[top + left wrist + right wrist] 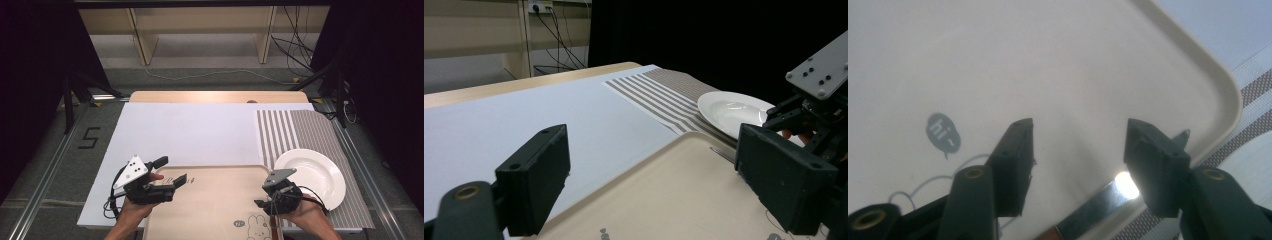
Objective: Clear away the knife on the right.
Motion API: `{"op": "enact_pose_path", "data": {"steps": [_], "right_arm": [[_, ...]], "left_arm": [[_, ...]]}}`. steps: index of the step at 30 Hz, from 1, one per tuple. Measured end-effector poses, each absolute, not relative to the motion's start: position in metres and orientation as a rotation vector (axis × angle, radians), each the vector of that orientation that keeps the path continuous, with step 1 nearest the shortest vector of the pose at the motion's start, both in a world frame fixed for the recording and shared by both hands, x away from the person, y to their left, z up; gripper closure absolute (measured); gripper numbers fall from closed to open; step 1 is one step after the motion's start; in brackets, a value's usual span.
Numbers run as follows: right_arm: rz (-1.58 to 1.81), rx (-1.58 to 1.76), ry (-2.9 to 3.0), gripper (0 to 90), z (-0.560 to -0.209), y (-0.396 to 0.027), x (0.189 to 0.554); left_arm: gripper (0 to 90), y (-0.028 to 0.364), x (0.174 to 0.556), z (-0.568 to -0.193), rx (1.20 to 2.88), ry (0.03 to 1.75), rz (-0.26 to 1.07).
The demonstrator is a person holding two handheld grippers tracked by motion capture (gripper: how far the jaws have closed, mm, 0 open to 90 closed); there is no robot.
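Knife: shiny flat metal blade (1100,210) lies on beige rounded plastic tray (1208,75), beneath my jaws.
Right gripper (1078,165): mine, released, empty.
Left gripper (649,175): released, empty.

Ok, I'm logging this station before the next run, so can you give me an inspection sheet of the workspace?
Surface: white sheet on the table, striped mat at its right.
Job's things: beige tray at the near edge; metal utensil lying at the tray's right rim.
Clutter: white plate on the mat, nothing on it.
Grippers: left gripper open over the tray's left side; right gripper open above the utensil, not gripping it.
Cables: one trails from the left gripper; loose cables on the floor behind.
Surroundings: wooden frame behind, floor mark 5, dark curtains.
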State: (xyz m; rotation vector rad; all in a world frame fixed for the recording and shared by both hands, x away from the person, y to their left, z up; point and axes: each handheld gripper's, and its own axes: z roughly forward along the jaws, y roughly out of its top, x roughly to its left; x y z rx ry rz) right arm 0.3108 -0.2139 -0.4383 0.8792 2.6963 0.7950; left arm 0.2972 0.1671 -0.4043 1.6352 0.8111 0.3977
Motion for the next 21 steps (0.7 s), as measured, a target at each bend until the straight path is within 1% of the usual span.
{"op": "enact_pose_path", "data": {"steps": [2,7,13,21], "right_arm": [[0.858,0.891,2.66,40.2,-0.435,-0.214,0.31],[0.998,0.904,2.595,33.7,-0.425,-0.214,0.307],[1.082,0.863,2.547,29.3,-0.42,-0.212,0.302],[1.123,0.838,2.522,27.0,-0.417,-0.21,0.298]], "left_arm": [[14.5,0.167,0.297,-0.404,1.635,0.809,0.398],[14.5,0.168,0.297,-0.404,1.637,0.809,0.399],[14.5,0.167,0.297,-0.404,1.637,0.809,0.399],[14.5,0.167,0.297,-0.404,1.64,0.807,0.399]]}}
